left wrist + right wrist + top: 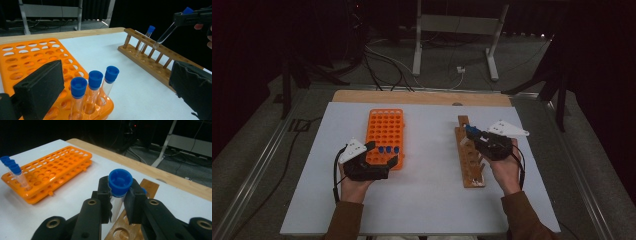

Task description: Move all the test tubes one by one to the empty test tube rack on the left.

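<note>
An orange tube rack (384,127) lies left of centre on the white table. Three clear tubes with blue caps (95,79) stand in its near corner. My left gripper (383,154) is open, its jaws wide apart on either side of that corner, and its pads (40,87) touch nothing. To the right lies a wooden rack (471,165) with one capped tube (148,35) standing in it. My right gripper (119,195) is shut on a blue-capped tube (120,180), held tilted above the wooden rack (125,228).
The table's wooden far edge (422,96) lies beyond both racks. Cables and a metal frame (457,30) are on the dark floor behind. White table surface (427,165) separates the two racks.
</note>
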`<state>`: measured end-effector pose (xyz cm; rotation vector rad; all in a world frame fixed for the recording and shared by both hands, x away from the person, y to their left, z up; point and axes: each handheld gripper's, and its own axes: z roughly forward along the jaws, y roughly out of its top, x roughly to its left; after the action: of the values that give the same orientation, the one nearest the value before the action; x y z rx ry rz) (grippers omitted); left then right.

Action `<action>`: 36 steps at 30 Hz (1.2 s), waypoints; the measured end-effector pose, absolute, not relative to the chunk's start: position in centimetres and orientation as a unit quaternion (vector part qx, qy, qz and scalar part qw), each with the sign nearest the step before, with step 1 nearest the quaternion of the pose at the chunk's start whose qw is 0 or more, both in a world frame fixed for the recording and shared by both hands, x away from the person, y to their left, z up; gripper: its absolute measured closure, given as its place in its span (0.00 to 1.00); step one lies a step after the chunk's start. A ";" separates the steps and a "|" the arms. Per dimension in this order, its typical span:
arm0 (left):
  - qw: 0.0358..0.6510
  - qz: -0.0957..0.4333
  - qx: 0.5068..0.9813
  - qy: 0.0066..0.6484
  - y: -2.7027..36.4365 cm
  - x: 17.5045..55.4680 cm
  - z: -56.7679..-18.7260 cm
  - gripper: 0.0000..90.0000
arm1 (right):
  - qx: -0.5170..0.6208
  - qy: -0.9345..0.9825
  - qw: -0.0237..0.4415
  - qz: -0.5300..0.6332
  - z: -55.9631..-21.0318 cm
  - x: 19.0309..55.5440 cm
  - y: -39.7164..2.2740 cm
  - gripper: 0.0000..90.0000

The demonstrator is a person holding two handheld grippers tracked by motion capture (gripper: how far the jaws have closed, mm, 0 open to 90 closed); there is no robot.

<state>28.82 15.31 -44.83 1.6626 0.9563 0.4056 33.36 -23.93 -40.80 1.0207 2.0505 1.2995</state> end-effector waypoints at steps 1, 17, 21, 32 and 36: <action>0.557 0.172 0.705 0.405 15.3 28.8 -44.8 0.01 | 0.375 0.754 0.248 0.479 -40.9 33.3 -23.9 0.86; 0.564 0.181 0.709 0.383 13.7 28.3 -44.1 0.01 | 0.362 0.777 0.203 0.473 -42.8 32.5 -22.4 0.86; 0.566 0.186 0.711 0.374 12.9 28.0 -43.8 0.01 | 0.363 0.778 0.191 0.475 -42.9 32.2 -22.1 0.85; 0.545 0.211 0.736 0.340 8.8 27.1 -43.4 0.02 | 0.361 0.790 0.160 0.470 -43.0 32.0 -21.0 0.85; 0.535 0.212 0.746 0.334 7.3 27.1 -44.0 0.04 | 0.360 0.791 0.151 0.470 -43.1 32.0 -20.8 0.85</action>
<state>27.14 7.30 -43.98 1.7780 0.7950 0.5040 32.00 -20.78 -43.13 1.0344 2.2722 1.3496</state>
